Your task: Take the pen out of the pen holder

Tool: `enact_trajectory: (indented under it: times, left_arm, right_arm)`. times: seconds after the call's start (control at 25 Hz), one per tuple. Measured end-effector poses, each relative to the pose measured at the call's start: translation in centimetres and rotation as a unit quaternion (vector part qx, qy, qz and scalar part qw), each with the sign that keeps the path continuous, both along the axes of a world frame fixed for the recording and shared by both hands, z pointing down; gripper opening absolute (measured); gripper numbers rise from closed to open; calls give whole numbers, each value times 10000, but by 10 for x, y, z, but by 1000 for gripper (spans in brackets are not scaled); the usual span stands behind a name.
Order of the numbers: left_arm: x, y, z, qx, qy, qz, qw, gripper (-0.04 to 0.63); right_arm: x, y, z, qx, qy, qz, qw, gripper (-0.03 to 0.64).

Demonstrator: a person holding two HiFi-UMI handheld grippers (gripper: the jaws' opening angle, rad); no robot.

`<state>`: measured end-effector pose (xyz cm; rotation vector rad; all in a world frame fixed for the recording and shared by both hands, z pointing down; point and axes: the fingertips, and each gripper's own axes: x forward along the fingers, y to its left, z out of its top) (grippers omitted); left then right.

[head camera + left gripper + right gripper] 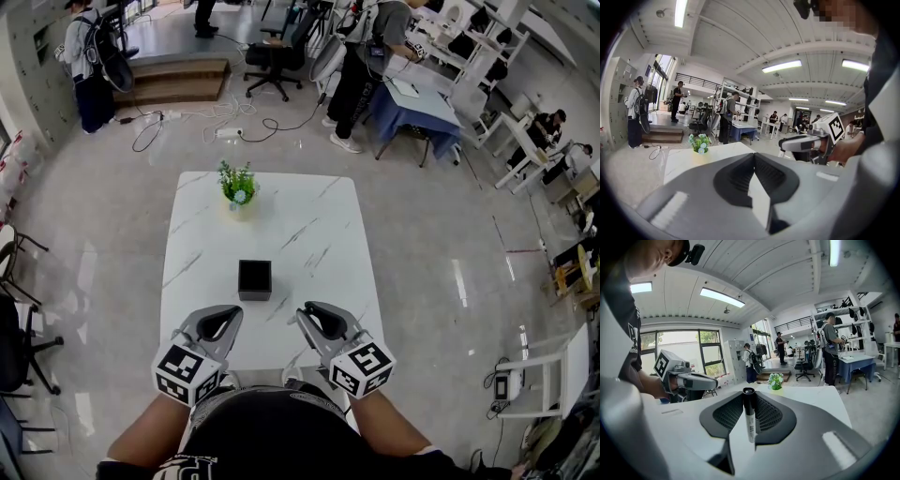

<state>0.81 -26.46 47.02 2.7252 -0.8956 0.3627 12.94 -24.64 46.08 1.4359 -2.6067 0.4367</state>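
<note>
Right gripper (750, 397) jaws clamp the pen (750, 423), near the pen holder (254, 279) on the table (309, 216). Left gripper (753, 157) jaws are closed, empty. Removal looks done; setting down likely follows.

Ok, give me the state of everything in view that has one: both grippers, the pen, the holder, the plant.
Left gripper: shut, nothing between its jaws.
Right gripper: shut on the pen.
Pen: out of the holder, clamped between the right gripper's jaws.
Pen holder: upright in the middle of the table, no pen sticking out.
Potted plant: upright at the table's far end.
</note>
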Motion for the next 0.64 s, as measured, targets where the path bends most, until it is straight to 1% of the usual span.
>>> enact_trajectory:
  times: [0.64]
  left_arm:
    - [-1,-4,0,-16,-6,-16,10000,57]
  right_arm:
    - [0,-3,-1,2,-28,3,10000,74]
